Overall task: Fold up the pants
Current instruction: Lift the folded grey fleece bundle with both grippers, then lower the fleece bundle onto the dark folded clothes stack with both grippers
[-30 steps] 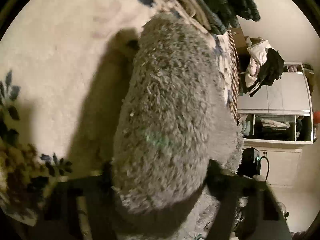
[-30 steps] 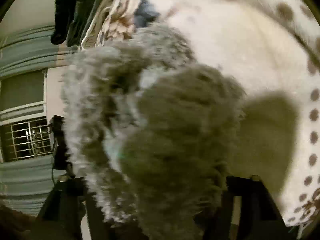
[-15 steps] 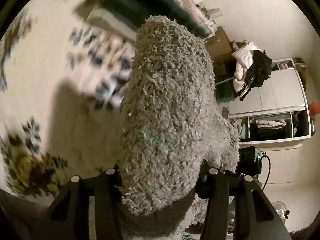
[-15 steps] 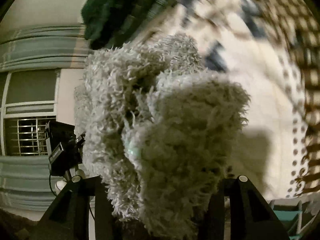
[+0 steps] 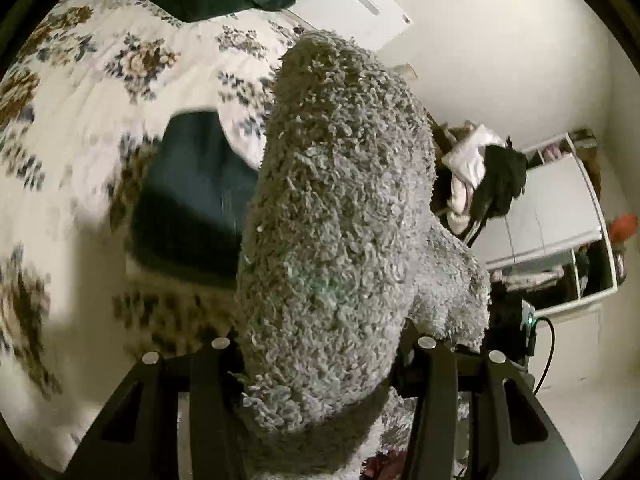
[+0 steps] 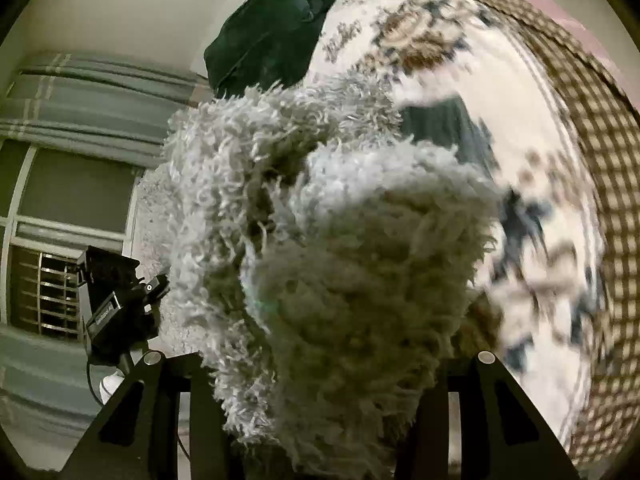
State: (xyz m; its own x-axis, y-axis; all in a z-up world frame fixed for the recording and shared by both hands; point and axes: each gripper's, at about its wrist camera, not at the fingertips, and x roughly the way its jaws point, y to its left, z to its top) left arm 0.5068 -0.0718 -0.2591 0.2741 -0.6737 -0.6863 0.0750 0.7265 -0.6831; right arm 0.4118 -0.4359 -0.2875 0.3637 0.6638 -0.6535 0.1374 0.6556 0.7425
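Note:
The grey fuzzy pants (image 5: pixel 340 208) fill the middle of the left wrist view, bunched up and held above the floral bedspread (image 5: pixel 80 80). My left gripper (image 5: pixel 320 360) is shut on them; the fabric hides the fingertips. In the right wrist view the same fluffy pants (image 6: pixel 340 248) hang in a thick wad, and my right gripper (image 6: pixel 320 368) is shut on them too. The other gripper's black camera body (image 6: pixel 116 300) shows at the left of that view.
A folded dark blue garment (image 5: pixel 192 192) lies on the bedspread below the pants. A dark green garment pile (image 6: pixel 272 28) sits at the bed's far edge. A white cabinet (image 5: pixel 560 216) with clothes stands at the right. A window (image 6: pixel 48 240) is at the left.
Both grippers have lifted the pants up and away from the bed. The views swung from bedspread close-up to the room, and the dark blue garment came into sight.

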